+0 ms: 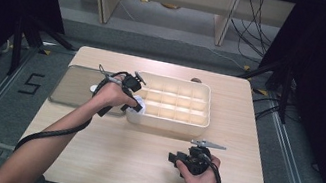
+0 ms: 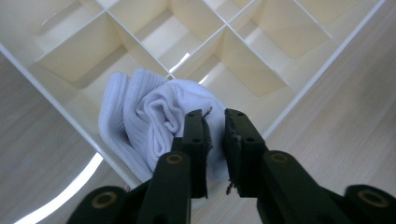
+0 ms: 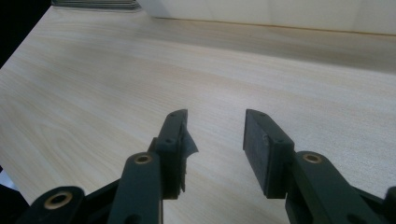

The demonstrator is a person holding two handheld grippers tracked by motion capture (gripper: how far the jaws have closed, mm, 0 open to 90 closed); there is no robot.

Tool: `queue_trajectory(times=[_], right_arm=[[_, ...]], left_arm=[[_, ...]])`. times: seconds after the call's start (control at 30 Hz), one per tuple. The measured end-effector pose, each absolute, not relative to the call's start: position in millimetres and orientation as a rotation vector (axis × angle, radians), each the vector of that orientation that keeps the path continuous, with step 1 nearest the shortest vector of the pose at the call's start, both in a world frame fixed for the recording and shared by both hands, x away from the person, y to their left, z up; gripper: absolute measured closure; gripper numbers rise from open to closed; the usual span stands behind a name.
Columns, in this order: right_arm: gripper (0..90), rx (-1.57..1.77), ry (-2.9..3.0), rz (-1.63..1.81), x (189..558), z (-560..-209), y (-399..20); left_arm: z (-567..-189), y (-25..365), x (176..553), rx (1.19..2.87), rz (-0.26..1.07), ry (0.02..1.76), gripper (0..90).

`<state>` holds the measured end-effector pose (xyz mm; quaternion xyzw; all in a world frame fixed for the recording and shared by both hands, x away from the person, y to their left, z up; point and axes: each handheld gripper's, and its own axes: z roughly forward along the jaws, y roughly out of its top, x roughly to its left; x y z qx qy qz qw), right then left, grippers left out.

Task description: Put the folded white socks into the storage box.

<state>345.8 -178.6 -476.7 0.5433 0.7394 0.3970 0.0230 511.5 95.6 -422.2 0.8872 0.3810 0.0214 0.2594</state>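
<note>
The left gripper (image 2: 215, 128) hangs over the near-left corner compartment of the cream divided organizer tray (image 1: 198, 123), its jaws drawn almost together with only a narrow slit between the pads. The balled white sock (image 2: 154, 116) sits in that compartment directly under and ahead of the jaws; a little of the ribbed cloth shows through the slit, but the jaws cover the spot where pad and cloth would meet, so whether the sock is pinched or merely lies beneath them cannot be told. In the high view the sock (image 1: 140, 108) is a small white patch, mostly hidden by the left hand (image 1: 112, 94) and its gripper. To the left of that hand lies a flat grey lid (image 1: 73, 87), its right part hidden behind the wrist. The right gripper (image 3: 215, 140) rests low over the bare wooden table (image 3: 93, 93), well apart from the tray, its jaws spread with nothing between them; a torn flap hangs from its left pad.
</note>
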Motion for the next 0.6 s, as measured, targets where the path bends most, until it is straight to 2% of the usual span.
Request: queue_trajectory(times=[0.13,0.4,0.5,0.6], right_arm=[[60.4,1.728,2.296,1.205,344.4,-475.2,-178.0],[60.4,1.655,2.303,1.201,346.5,-477.3,-181.3],[60.3,1.682,2.294,1.207,345.9,-476.7,-180.5],[60.2,1.681,2.302,1.195,345.8,-474.8,-181.8]], left_arm=[[-426.8,96.4,514.7,2.448,0.075,1.046,85.0],[-433.0,98.8,516.5,2.436,0.063,1.056,84.8],[-430.1,100.8,513.8,2.402,0.084,1.041,81.9],[-422.5,107.0,512.0,2.361,0.125,1.019,75.0]])
